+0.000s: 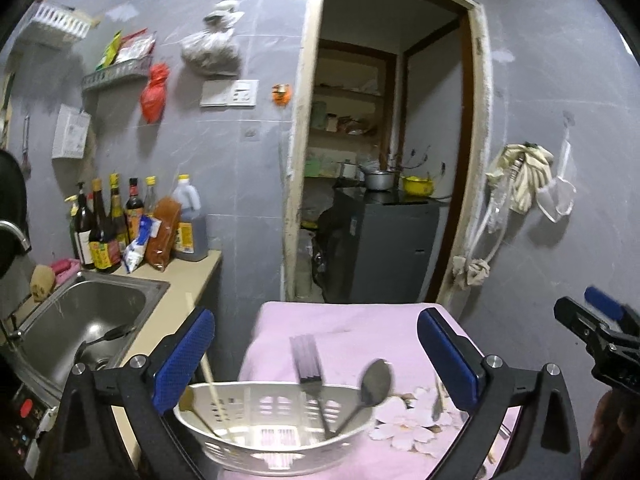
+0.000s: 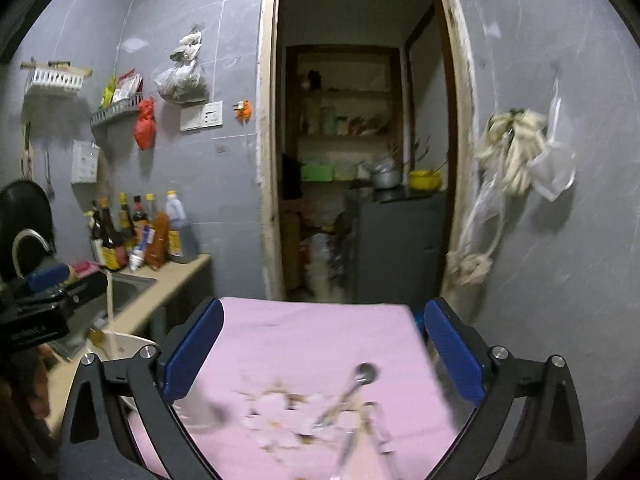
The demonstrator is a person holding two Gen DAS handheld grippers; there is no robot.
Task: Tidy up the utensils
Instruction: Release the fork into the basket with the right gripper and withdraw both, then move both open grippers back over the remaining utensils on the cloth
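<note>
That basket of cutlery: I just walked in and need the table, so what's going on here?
A person is sorting utensils with two handheld grippers. The white basket on the pink cloth holds a fork, a spoon and chopsticks. The left gripper and right gripper are open and empty. More utensils lie on the cloth.

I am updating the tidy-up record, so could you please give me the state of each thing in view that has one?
left gripper: open, holding nothing
right gripper: open, holding nothing
white basket: upright on the pink cloth, holding utensils
fork: leaning in the basket
spoon: leaning in the basket
chopsticks: leaning in the basket
</note>
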